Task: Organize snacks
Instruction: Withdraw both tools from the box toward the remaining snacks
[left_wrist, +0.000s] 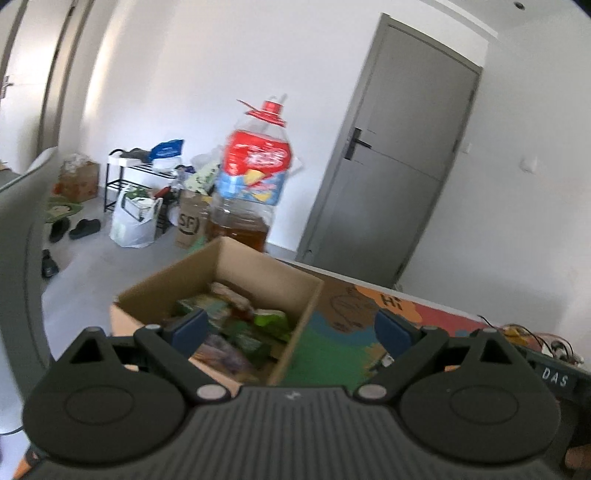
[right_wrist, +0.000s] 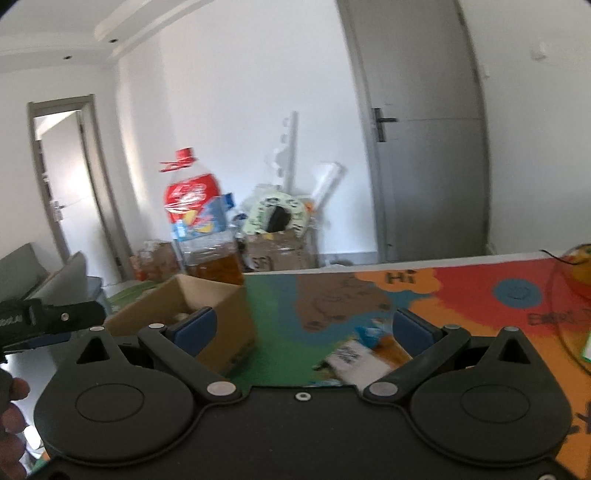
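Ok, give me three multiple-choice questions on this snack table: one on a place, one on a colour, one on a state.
1. Where does the big oil bottle stand?
A. behind the cardboard box
B. inside the box
C. on the floor by the door

2. What colour is the bottle's cap?
A. green
B. red
C. white

3. How is the right hand-held gripper?
A. shut on a packet
B. open, holding nothing
C. shut, empty

Answers: 1 A, it rises past the box's far edge. 2 B, cap and handle are red. 3 B, its pads stand wide apart.
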